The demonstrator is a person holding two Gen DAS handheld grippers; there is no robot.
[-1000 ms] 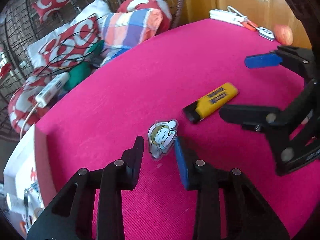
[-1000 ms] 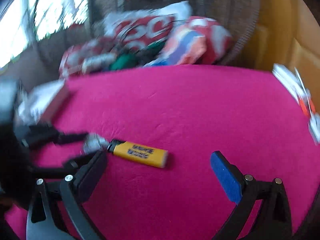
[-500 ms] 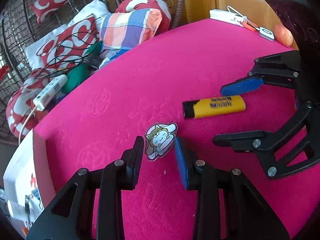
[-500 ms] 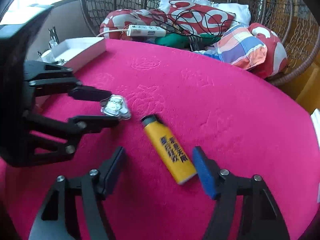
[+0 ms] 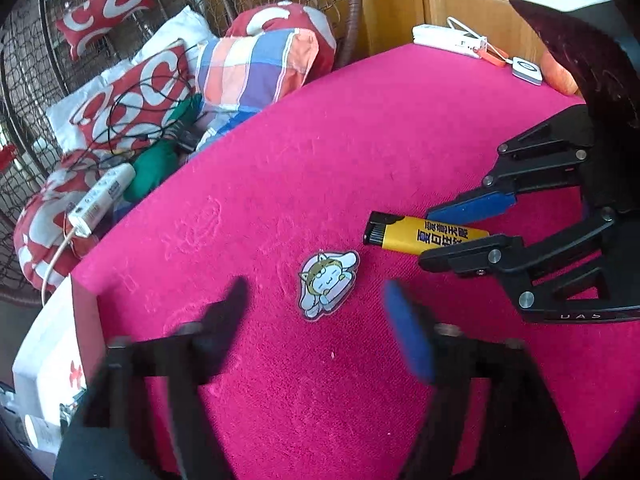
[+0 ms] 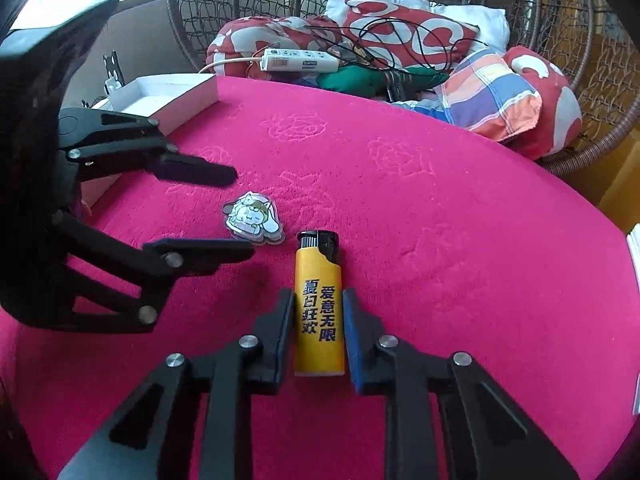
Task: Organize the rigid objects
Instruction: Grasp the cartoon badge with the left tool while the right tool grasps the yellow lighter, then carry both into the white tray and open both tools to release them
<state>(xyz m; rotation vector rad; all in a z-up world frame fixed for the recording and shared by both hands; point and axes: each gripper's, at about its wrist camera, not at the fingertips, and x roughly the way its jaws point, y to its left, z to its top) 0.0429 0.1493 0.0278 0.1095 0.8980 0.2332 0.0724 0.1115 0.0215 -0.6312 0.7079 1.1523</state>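
A yellow lighter (image 6: 319, 280) with a black cap lies on the pink tablecloth (image 6: 440, 240). My right gripper (image 6: 318, 296) is closing on it, and both pads touch its long sides; the left wrist view shows the right gripper (image 5: 426, 236) astride the lighter (image 5: 424, 236). A flat cartoon charm (image 5: 326, 284) lies on the cloth just left of the lighter's cap. My left gripper (image 5: 315, 286) is opening, its fingers blurred and spread wide on either side of the charm without touching it. From the right wrist the left gripper (image 6: 240, 211) brackets the charm (image 6: 252, 218).
A white open box (image 6: 176, 92) sits at the table's left edge. Beyond the far edge, cushions and a power strip (image 6: 298, 60) with cables lie in a wicker chair. A white charger (image 5: 448, 38) and a reddish fruit (image 5: 560, 76) sit at the far right.
The left jaws have spread apart from the charm, which now lies flat and free. The right jaws have narrowed from wide open down onto the lighter's sides, and the right gripper has rolled in line with it.
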